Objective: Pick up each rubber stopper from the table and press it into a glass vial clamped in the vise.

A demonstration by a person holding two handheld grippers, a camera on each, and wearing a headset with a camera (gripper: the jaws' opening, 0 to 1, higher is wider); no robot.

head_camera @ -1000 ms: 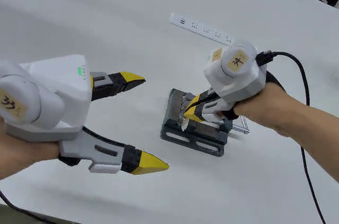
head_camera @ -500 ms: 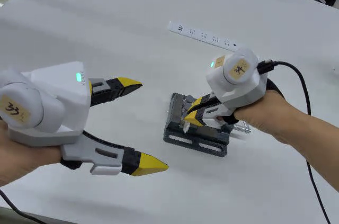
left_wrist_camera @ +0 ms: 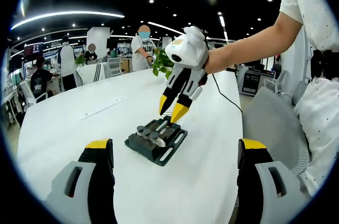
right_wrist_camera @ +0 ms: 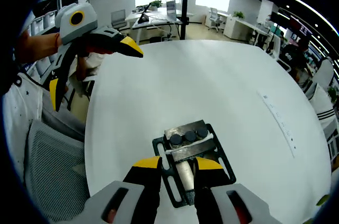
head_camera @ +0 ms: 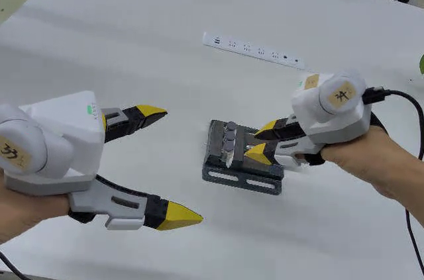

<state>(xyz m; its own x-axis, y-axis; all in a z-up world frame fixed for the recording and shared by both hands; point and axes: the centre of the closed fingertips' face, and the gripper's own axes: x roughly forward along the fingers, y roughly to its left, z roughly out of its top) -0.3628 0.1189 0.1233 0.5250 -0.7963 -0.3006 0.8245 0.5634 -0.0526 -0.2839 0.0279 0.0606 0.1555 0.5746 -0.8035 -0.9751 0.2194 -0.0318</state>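
Three dark grey round rubber stoppers [right_wrist_camera: 185,135] seated in clear glass vials [right_wrist_camera: 185,146], black metal vise [head_camera: 242,177], white desk [head_camera: 165,48]. Right claw [head_camera: 252,144] narrowly parted, empty; left claw [head_camera: 183,164] wide, empty. Task judged complete.

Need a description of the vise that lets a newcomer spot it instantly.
On the white table, look just off the yellow tips of the right gripper. The vise is the low dark-grey block there, holding a row of three dark-capped vials; the power strip beyond is long and white.
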